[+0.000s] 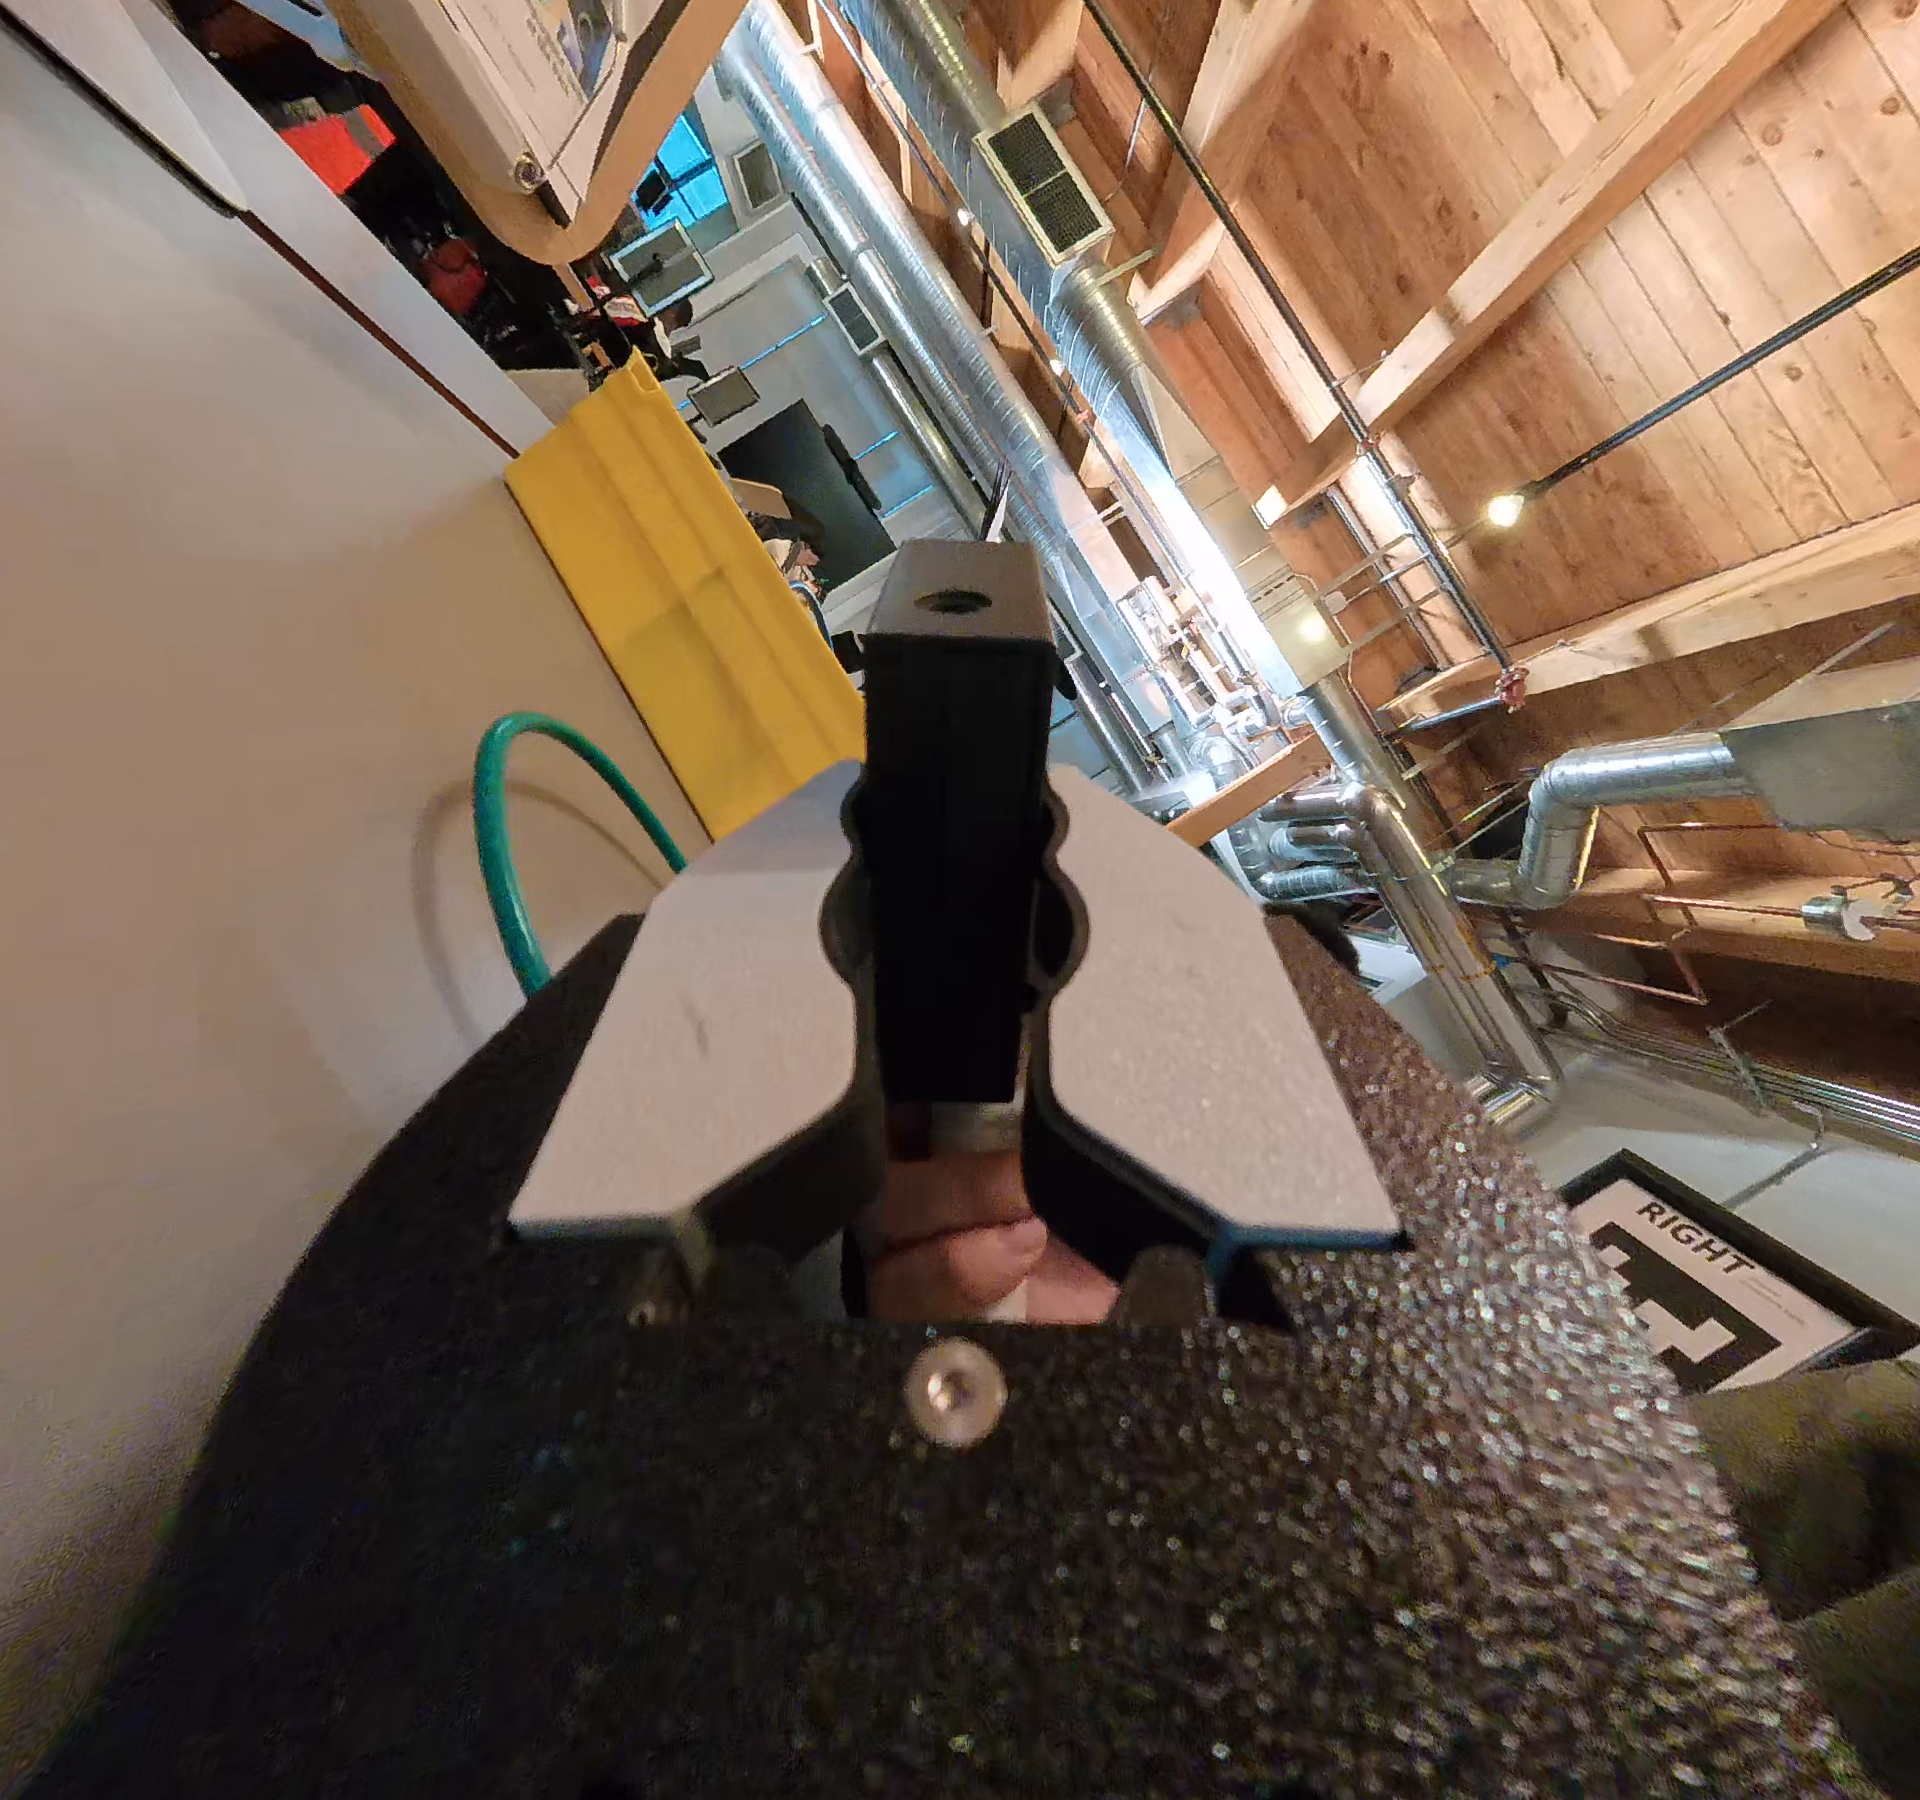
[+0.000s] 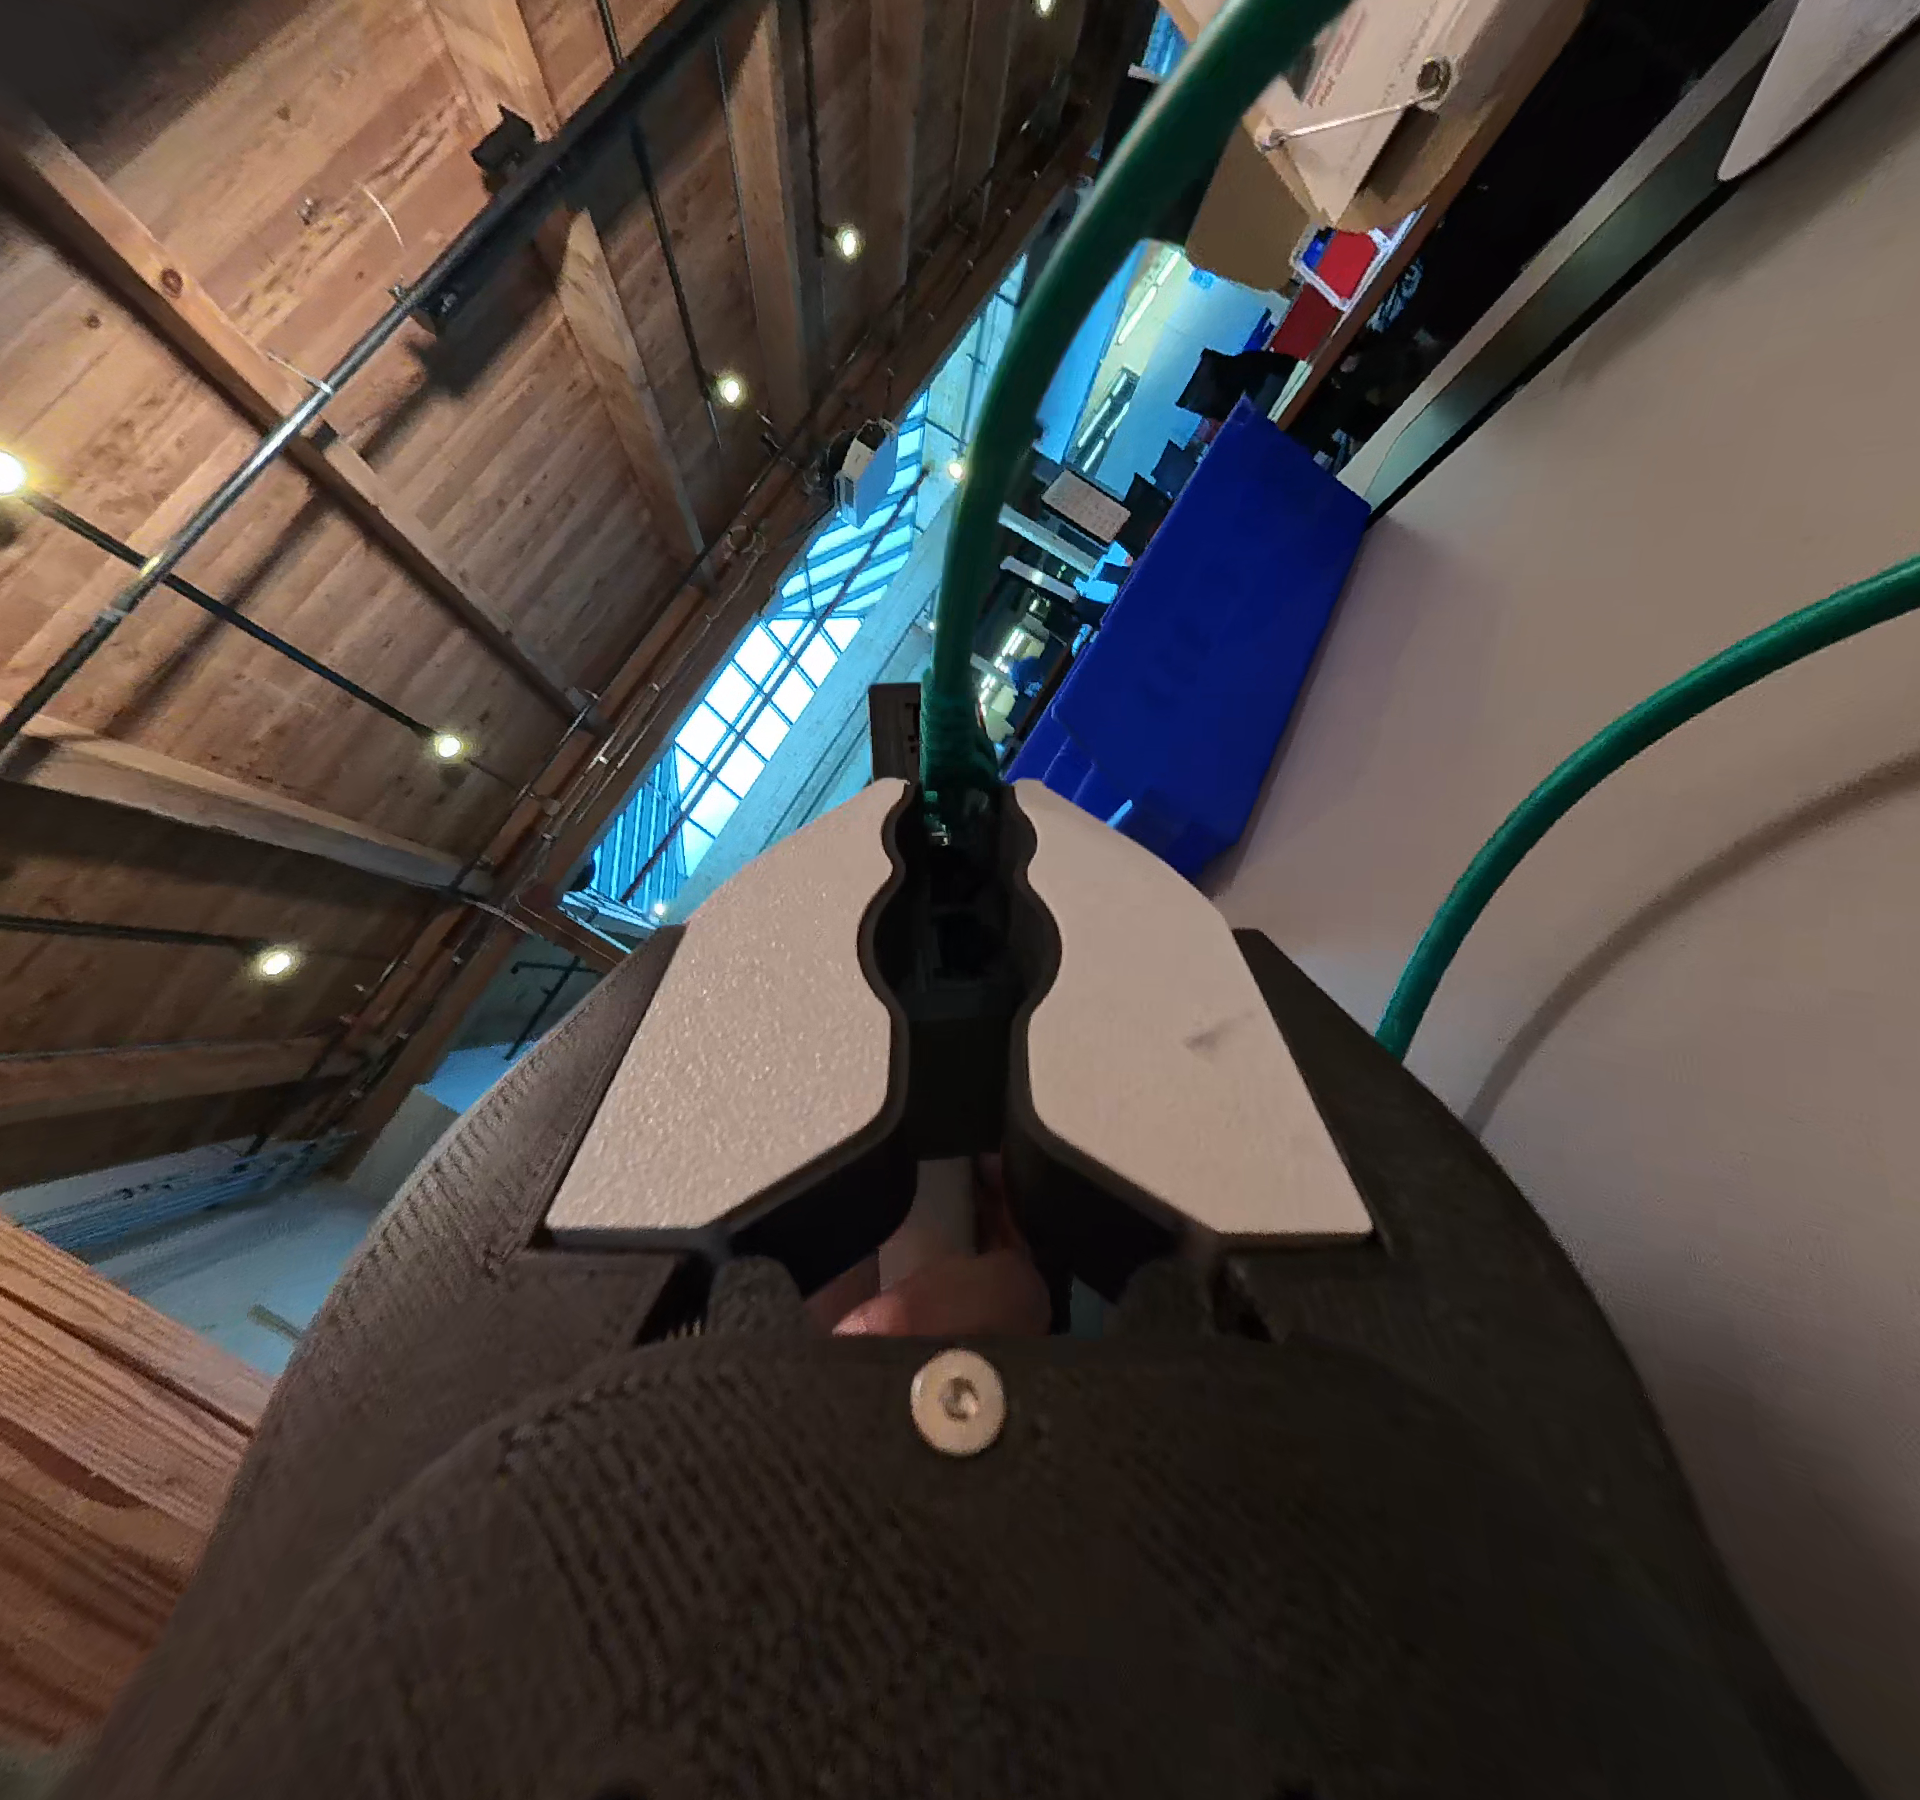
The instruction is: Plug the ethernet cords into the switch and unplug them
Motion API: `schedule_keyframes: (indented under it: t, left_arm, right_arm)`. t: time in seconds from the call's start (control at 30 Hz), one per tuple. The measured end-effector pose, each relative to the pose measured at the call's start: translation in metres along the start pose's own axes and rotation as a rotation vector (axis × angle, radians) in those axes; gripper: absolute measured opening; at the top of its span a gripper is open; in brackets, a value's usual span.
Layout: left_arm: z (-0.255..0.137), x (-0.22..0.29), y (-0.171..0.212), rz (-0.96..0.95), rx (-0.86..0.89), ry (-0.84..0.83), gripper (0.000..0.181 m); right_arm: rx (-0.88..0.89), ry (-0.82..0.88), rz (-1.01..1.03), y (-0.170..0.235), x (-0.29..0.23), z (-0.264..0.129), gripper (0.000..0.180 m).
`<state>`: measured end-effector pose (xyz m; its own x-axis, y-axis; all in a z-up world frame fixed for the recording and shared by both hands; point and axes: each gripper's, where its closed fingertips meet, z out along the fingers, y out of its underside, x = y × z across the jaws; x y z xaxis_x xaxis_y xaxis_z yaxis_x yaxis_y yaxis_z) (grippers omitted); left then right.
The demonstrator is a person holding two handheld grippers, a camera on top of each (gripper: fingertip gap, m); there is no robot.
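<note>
My left gripper [image 1: 956, 800] is shut on a black box-shaped switch [image 1: 956, 701], which stands out past the fingertips with its grey end face toward the ceiling. My right gripper [image 2: 961, 800] is shut on the plug of a green ethernet cord [image 2: 961, 545]. The cord rises from the fingertips and arcs up and to the right. A black edge of the switch [image 2: 896, 727] shows just left of the plug; I cannot tell whether the plug sits in a port. Another stretch of green cord [image 2: 1621, 742] curves over the white table, and a loop [image 1: 499, 815] shows in the left wrist view.
Both views are tilted up toward a wooden ceiling with metal ducts [image 1: 997, 379]. A yellow bin [image 1: 675, 607] and a blue bin [image 2: 1195, 649] stand on the white table [image 1: 208, 711]. A wooden board with papers [image 1: 540, 36] hangs above. The right gripper's marker tag [image 1: 1704, 1283] shows lower right.
</note>
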<state>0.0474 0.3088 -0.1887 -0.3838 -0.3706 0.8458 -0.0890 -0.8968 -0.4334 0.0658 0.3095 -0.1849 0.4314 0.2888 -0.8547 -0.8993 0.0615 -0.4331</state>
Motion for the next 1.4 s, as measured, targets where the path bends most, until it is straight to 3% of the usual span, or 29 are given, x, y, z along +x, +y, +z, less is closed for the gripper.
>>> schedule_keyframes:
  t: [0.37,0.6,0.73,0.83,1.13,1.27,1.4]
  left_arm:
    - [-0.001,-0.012,0.000,-0.022,0.104,-0.068,0.027]
    - [-0.003,-0.011,-0.004,-0.067,0.221,-0.038,0.027]
    - [-0.002,-0.006,-0.006,0.018,0.186,-0.051,0.026]
    - [-0.010,-0.013,-0.012,-0.031,0.203,-0.064,0.027]
    - [-0.017,0.000,-0.031,0.072,0.174,-0.046,0.027]
    - [-0.021,0.000,-0.034,0.048,0.177,-0.036,0.027]
    - [-0.021,0.003,-0.033,0.067,0.151,-0.034,0.027]
  right_arm:
    - [0.085,0.063,0.056,0.004,0.013,-0.003,0.013]
    - [0.008,0.087,-0.054,0.004,0.009,0.003,0.012]
    - [-0.006,0.073,-0.104,0.002,0.004,0.003,0.012]
    - [0.052,0.094,-0.150,-0.023,0.005,-0.003,0.012]
    - [-0.339,0.056,-0.613,-0.046,-0.062,-0.011,0.012]
    - [-0.431,0.086,-0.763,-0.093,-0.090,-0.020,0.012]
    - [-0.542,0.212,-0.839,-0.152,-0.082,-0.044,0.012]
